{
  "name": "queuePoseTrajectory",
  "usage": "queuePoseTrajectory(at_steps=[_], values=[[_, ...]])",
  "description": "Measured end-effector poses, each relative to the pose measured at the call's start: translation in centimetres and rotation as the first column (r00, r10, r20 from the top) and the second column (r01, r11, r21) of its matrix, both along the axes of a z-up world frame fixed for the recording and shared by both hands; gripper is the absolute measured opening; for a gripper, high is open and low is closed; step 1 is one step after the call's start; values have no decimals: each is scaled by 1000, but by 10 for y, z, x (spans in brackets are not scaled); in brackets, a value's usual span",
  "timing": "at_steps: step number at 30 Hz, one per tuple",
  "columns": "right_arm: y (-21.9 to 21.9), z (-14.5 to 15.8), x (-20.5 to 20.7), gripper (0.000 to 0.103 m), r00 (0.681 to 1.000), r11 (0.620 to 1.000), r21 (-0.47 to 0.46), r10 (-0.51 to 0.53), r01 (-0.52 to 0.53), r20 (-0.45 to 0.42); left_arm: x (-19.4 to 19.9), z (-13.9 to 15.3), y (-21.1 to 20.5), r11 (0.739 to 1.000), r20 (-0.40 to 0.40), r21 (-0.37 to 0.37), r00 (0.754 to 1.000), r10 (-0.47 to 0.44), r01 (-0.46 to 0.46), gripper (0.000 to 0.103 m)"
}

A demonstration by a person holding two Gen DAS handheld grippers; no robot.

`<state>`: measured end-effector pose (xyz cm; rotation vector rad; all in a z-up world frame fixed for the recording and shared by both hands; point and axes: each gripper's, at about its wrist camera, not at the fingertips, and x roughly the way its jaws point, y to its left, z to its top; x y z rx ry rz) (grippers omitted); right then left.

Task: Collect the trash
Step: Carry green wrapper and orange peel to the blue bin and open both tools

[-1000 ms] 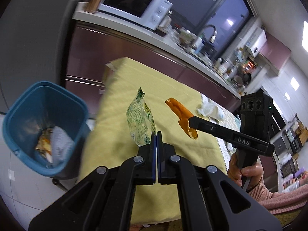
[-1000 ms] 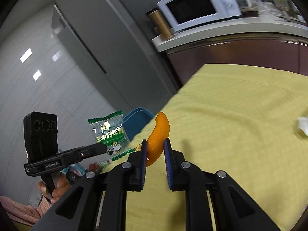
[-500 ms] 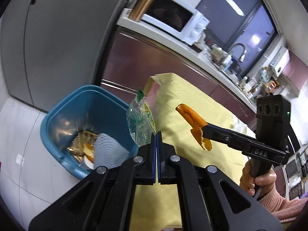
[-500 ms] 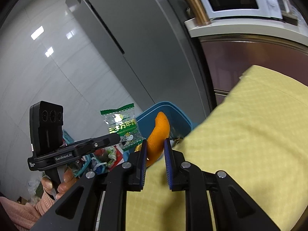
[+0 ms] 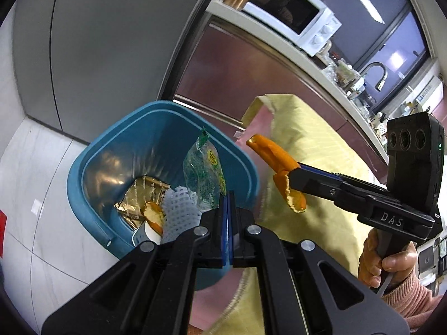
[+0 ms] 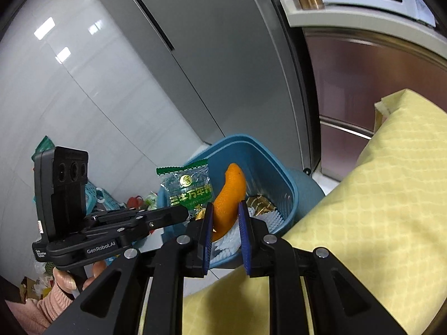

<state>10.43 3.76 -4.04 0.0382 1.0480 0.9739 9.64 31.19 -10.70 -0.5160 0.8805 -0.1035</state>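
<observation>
- Blue bin [image 5: 92,167]: stands on the floor beside the yellow-covered worktop [image 6: 391,195]; holds trash.
- Left gripper [image 5: 226,195]: clamped on the green wrapper [image 5: 205,173], held above the bin opening.
- Right gripper [image 6: 225,209]: clamped on the orange peel [image 6: 230,192], beside the bin rim.

the bin [image 5: 92,164] is teal blue. in it lie a gold foil wrapper [image 5: 139,198] and white foam netting [image 5: 181,212]. the clear snack wrapper [image 5: 204,176] carries green print and a yellow round mark. the peel [image 6: 229,192] is orange. pale yellow checked cloth [image 6: 377,209] covers the tabletop. the sleeve [image 5: 413,298] is pink.
</observation>
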Motion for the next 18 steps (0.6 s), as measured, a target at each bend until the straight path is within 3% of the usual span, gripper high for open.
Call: queuePoseTrajectory(at_steps=[11,18], values=[[28,-16,9,19,1000,995,-100,-3,0,-29,29,-29,8,999,-68,3,997,32,-32,1],[27,-15,9,21,999,995,-94,-26,23,-30,41,-49,12,999,-112,-21,993,47,-49,8]])
